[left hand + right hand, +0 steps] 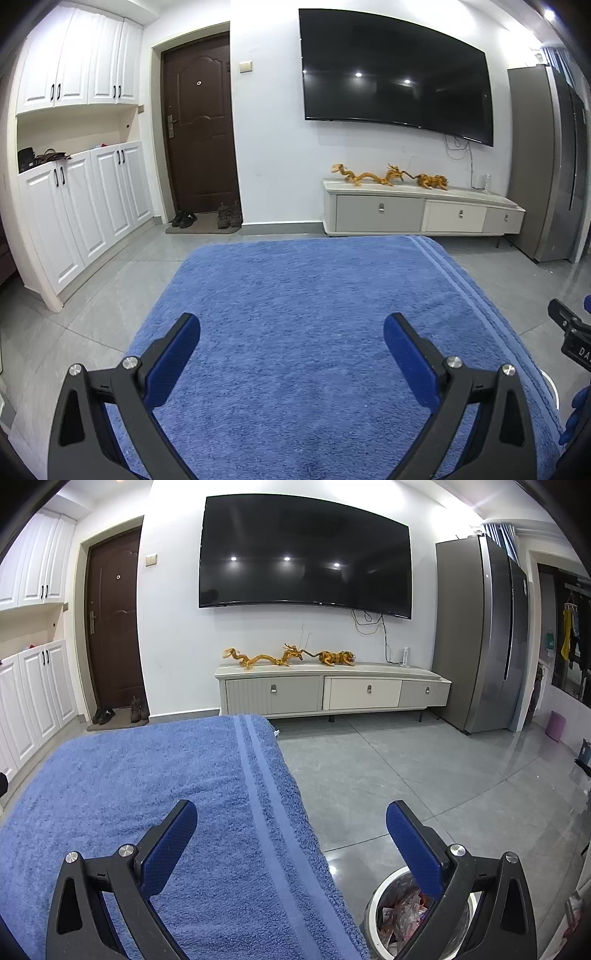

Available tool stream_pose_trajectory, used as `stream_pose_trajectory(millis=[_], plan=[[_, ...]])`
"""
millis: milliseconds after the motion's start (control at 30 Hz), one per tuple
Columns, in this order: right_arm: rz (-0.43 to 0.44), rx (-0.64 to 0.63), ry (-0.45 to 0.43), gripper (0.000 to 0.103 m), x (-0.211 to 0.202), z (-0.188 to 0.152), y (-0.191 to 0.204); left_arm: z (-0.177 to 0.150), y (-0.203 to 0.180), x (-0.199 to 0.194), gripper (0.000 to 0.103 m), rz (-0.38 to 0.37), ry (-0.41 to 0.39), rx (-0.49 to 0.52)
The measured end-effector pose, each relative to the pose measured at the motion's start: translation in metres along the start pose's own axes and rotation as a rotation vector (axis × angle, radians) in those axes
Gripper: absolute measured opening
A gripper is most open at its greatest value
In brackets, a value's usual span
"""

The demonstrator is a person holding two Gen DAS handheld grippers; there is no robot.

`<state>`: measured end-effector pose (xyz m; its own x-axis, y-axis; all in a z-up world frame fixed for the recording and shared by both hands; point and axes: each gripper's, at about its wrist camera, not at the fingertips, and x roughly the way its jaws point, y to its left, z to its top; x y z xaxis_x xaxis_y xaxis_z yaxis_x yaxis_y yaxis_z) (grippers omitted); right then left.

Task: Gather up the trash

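In front of both cameras, a living room with a towel-covered surface below the grippers.

Floor: grey glossy tiles (406, 775) run from the towel to the far wall.
Television: a large dark screen (303, 557) hangs on the white wall, above the cabinet.
Refrigerator: a tall grey unit (480, 635) stands right of the cabinet, against the wall.
Blue towel: the blue towel (295, 314) covers the raised surface under both grippers; its striped border runs along the right edge.
Door: a brown door (199, 122) is left of the television, with shoes on a mat at its foot.
White cupboards: white cupboards (74, 203) line the left wall.
TV cabinet: a low cabinet with three drawers (332, 690) carries golden dragon figures (288, 656) on top.
Trash bin: a round bin (373, 915) stands on the floor just beside the towel's right edge, below the right gripper; it holds crumpled wrappers, though part of it is hidden behind the gripper finger.
Left gripper: the left gripper (291, 350) hovers over the towel with its blue pads spread wide, holding nothing.
Right gripper: the right gripper (291, 834) is also spread wide and empty, one finger over the towel, the other over the bin.
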<state>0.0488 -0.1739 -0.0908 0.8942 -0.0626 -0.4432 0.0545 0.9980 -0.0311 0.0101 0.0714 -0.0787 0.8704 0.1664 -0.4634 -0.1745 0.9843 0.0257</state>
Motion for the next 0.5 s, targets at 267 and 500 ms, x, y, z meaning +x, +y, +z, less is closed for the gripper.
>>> stream_pose_trajectory(millis=[267, 500], plan=[[-0.001, -0.001, -0.009, 0.103, -0.003, 0.000, -0.001, 0.002, -0.009, -0.007, 0.100, -0.014, -0.025, 0.026], [0.003, 0.000, -0.013, 0.103, -0.004, 0.002, 0.000, 0.005, -0.012, -0.010, 0.100, -0.028, -0.031, 0.026]])
